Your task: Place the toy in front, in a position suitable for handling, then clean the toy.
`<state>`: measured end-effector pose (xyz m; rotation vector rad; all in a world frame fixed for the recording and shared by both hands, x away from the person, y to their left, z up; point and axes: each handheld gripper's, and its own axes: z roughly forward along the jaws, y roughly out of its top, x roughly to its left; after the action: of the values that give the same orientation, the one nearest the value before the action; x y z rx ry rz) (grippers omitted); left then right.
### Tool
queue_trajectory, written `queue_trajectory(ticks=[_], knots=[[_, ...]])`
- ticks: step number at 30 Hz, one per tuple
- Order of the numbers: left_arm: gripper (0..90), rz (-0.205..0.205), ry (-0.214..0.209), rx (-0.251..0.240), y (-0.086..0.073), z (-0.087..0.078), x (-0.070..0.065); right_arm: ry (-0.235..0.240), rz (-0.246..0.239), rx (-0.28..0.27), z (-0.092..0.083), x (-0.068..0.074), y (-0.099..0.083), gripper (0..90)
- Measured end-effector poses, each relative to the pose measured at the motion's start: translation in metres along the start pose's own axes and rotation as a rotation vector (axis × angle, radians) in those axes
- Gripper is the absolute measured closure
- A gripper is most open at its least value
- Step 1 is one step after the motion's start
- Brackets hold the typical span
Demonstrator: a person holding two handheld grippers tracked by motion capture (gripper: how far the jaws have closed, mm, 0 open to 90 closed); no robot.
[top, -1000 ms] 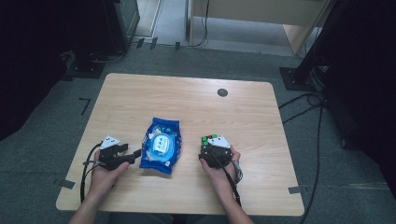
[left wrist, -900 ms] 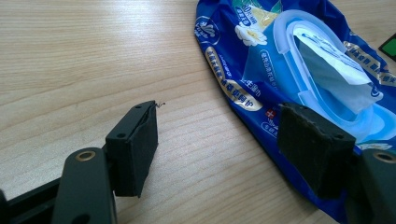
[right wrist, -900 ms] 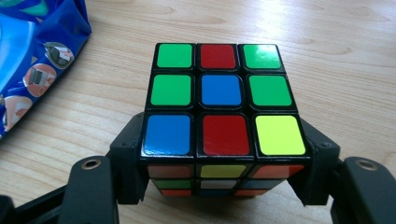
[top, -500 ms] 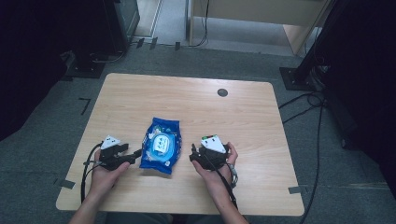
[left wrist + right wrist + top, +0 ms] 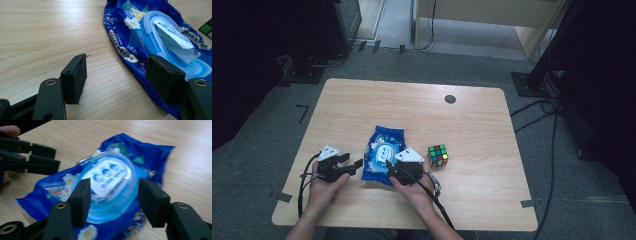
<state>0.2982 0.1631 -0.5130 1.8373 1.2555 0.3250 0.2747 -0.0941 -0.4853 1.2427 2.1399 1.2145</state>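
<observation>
The right gripper [image 5: 388, 165] has left the cube [image 5: 438, 155] and moved left over the wipes pack [image 5: 383, 150], its fingers just narrowing, nothing held; the left gripper [image 5: 357, 164] gapes beside the pack's left edge.

Right gripper [image 5: 113, 202] jaws apart, just closing, over blue wipes pack [image 5: 110, 195]; left gripper [image 5: 47, 160] beside it.

Glossy, crinkled blue plastic film on the wipes pack [image 5: 117, 182], with a smooth translucent plastic lid [image 5: 110, 187]. Pale matt wood grain on the bench [image 5: 492, 125] beneath the pack. Matt black, slightly rough pads [image 5: 80, 75] on the left claw [image 5: 120, 80] beside the pack.
</observation>
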Motion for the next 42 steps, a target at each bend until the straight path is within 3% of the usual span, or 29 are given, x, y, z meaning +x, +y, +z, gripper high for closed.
queue_trajectory(ticks=[4, 9, 12, 17, 23, 27, 32, 34, 37, 42], knots=[[33.8, 0.018, 0.010, -0.004, 0.000, 0.000, -0.002, 0.023, -0.060, 0.034, 0.014, 0.011, 0.003, 39.1], [38.5, 0.043, 0.020, -0.020, 0.002, -0.003, -0.006, -0.036, -0.108, 0.059, 0.027, 0.013, 0.005, 43.5], [40.9, 0.031, -0.020, -0.046, 0.007, -0.007, -0.010, -0.038, -0.104, 0.037, 0.027, 0.008, 0.008, 49.7], [44.2, 0.071, -0.063, -0.069, 0.016, -0.009, -0.029, -0.038, -0.086, 0.002, 0.028, -0.002, 0.015, 58.5], [48.4, 0.174, -0.067, -0.009, 0.019, 0.002, -0.057, -0.005, -0.024, -0.003, 0.030, -0.015, 0.021, 61.0], [50.1, 0.249, -0.039, 0.031, 0.022, 0.011, -0.074, 0.015, 0.018, -0.003, 0.033, -0.019, 0.025, 61.2], [53.4, 0.268, -0.047, 0.084, 0.031, 0.021, -0.089, 0.046, 0.052, -0.004, 0.034, -0.023, 0.030, 60.0], [54.5, 0.264, -0.017, 0.124, 0.034, 0.029, -0.090, 0.053, 0.059, 0.001, 0.035, -0.024, 0.030, 59.8], [57.6, 0.229, -0.004, 0.161, 0.034, 0.038, -0.088, 0.062, 0.070, 0.009, 0.035, -0.025, 0.031, 58.9], [68.1, 0.238, 0.040, 0.168, 0.032, 0.043, -0.088, 0.100, 0.077, -0.003, 0.022, -0.028, 0.032, 53.9]])
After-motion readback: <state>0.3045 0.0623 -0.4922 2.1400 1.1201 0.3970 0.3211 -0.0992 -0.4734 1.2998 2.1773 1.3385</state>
